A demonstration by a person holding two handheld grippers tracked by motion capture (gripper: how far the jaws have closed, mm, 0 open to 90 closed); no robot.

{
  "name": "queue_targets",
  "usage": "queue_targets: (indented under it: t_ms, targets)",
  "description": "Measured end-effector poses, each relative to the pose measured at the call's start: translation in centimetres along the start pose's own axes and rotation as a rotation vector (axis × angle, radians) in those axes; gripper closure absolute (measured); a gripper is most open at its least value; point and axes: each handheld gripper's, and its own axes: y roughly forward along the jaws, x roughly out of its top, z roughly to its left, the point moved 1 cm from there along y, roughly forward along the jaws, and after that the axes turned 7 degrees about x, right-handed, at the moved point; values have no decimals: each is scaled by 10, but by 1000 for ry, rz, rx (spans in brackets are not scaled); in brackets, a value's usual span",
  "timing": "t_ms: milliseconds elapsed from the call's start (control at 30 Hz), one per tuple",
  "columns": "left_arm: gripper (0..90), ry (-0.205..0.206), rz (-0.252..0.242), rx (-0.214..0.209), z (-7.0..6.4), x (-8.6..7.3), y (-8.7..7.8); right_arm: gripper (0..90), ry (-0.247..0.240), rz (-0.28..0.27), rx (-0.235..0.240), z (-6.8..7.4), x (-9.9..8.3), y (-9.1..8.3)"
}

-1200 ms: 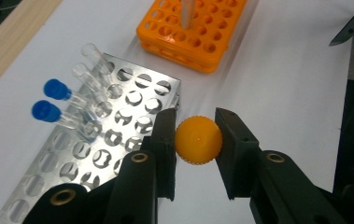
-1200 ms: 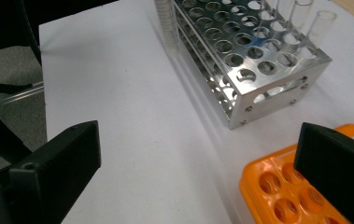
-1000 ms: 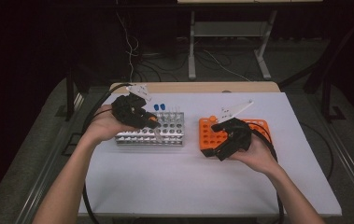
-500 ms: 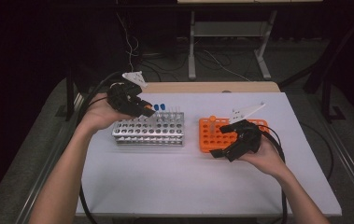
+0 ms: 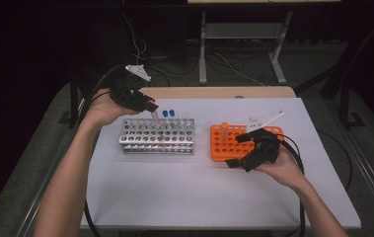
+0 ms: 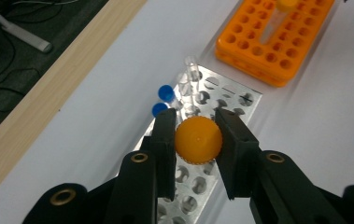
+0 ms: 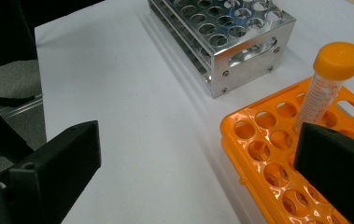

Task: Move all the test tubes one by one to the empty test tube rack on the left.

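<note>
We lift a capped tube above the steel rack.
Our left gripper (image 6: 198,140) clamps the tube (image 6: 198,140) by its orange cap, over the rack (image 5: 157,137); light, probably slick plastic. Right gripper (image 5: 246,150) gapes by the orange rack (image 5: 219,148).

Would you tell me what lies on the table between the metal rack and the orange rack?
Nothing: in the high view, bare white table separates the metal rack from the orange rack.

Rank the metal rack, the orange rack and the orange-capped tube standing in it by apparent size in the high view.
1. Metal rack, widest.
2. Orange rack, though the right gripper hides part of it.
3. Orange-capped tube, clearly smallest.
</note>
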Motion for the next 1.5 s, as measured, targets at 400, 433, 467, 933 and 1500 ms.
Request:
queue_targets:
  t_ms: [400,433,467,933,1500]
  targets:
    - [688,-33,4,20,17,1,20,2,7,1,3,-2,-3,2]
    - [687,-32,11,21,18,1,22,2,8,3,5,-2,-4,3]
    - [688,-33,14,22,19,1,25,2,8,4,6,-2,-4,4]
    - [688,-69,26,23,30,-1,46,2,21,-7,13,-5,-11,4]
    - [687,-87,57,-18,30,-11,78,2,33,-13,19,-8,-18,6]
